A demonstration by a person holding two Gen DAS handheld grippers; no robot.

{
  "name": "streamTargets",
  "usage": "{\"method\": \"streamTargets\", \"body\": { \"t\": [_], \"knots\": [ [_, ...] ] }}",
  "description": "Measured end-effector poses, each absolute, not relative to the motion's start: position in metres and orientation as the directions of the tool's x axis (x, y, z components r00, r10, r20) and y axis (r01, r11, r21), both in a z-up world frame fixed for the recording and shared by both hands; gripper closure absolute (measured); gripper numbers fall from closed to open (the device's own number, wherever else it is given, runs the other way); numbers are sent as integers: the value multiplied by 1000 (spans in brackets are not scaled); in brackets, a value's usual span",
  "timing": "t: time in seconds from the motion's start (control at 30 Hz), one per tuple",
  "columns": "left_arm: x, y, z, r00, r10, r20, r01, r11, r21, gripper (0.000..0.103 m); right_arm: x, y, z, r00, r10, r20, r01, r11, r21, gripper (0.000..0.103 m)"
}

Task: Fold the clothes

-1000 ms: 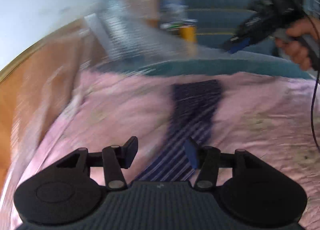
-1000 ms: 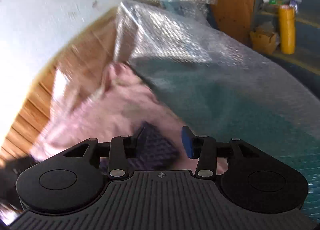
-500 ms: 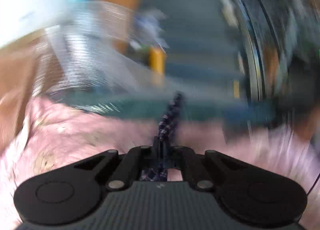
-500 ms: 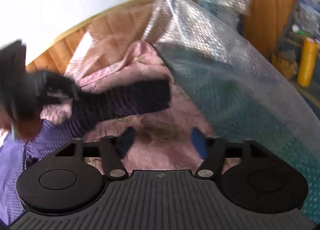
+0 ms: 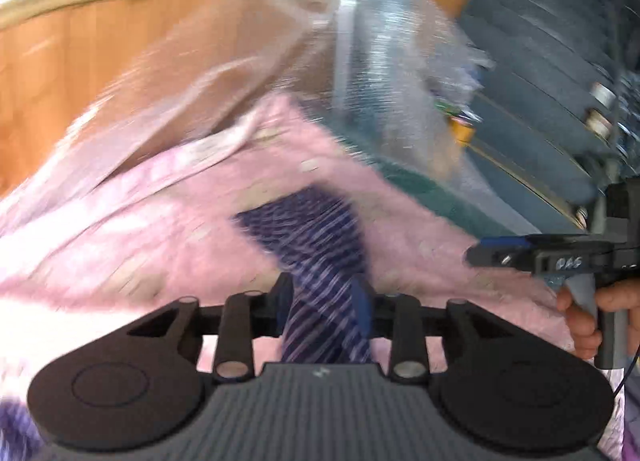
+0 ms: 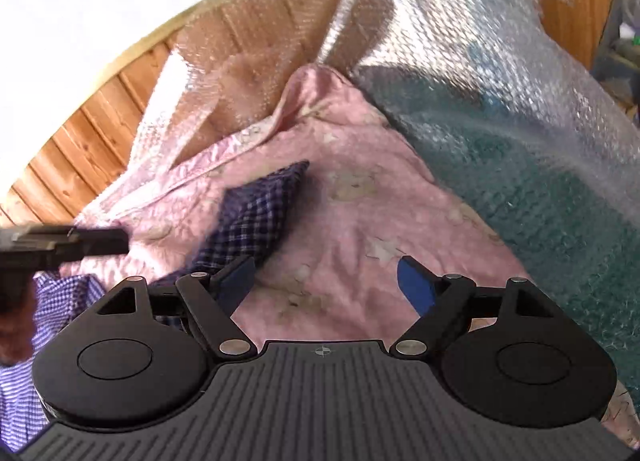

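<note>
A purple checked shirt lies on a pink quilt (image 6: 360,201), its dark sleeve (image 6: 260,213) stretched out and its body (image 6: 60,301) at the lower left. In the left wrist view the sleeve (image 5: 308,229) runs between the fingers of my left gripper (image 5: 324,293), whose jaws are opening; the pads stand just off the cloth. My right gripper (image 6: 326,281) hovers over bare quilt to the right of the sleeve, jaws wide and still opening, nothing between them. Each gripper shows in the other's view: the right gripper (image 5: 492,255) held by a hand (image 5: 580,321), the left gripper (image 6: 100,241) at the left edge.
Bubble wrap (image 6: 520,121) covers a teal surface along the quilt's right side and drapes up the wooden panelling (image 6: 80,141) behind. Dark steps with clutter (image 5: 560,81) lie beyond the bed at the right.
My left gripper, shut on the sleeve half a second ago, has parted its jaws and rolled. The right gripper let go of the sleeve end, opened wide and shifted right over the quilt.
</note>
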State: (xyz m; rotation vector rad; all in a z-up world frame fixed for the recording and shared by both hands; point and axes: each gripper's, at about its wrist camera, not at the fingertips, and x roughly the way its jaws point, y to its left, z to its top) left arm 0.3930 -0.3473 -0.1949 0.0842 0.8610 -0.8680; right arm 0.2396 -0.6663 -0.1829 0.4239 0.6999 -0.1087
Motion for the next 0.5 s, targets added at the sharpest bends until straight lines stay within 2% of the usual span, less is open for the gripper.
{"method": "streamTargets", "body": {
  "t": [0.07, 0.13, 0.23, 0.4, 0.5],
  "knots": [
    [386, -319, -191, 354, -612, -707, 616, 721, -316, 64, 231, -650, -175, 771, 50, -634, 236, 903, 359, 21],
    [376, -290, -185, 385, -583, -715, 540, 771, -338, 49, 221, -630, -174, 760, 87, -644, 239, 884, 402, 20],
    [358, -254, -179, 445, -492, -748, 435, 849, -300, 45, 206, -591, -173, 729, 157, -667, 229, 861, 454, 20],
    [312, -192, -179, 443, -354, -824, 289, 926, -243, 45, 170, -488, -176, 618, 226, -753, 195, 884, 426, 20],
    [276, -155, -168, 435, -330, -838, 229, 940, -251, 45, 134, -433, -167, 575, 228, -786, 178, 902, 393, 20]
  ]
}}
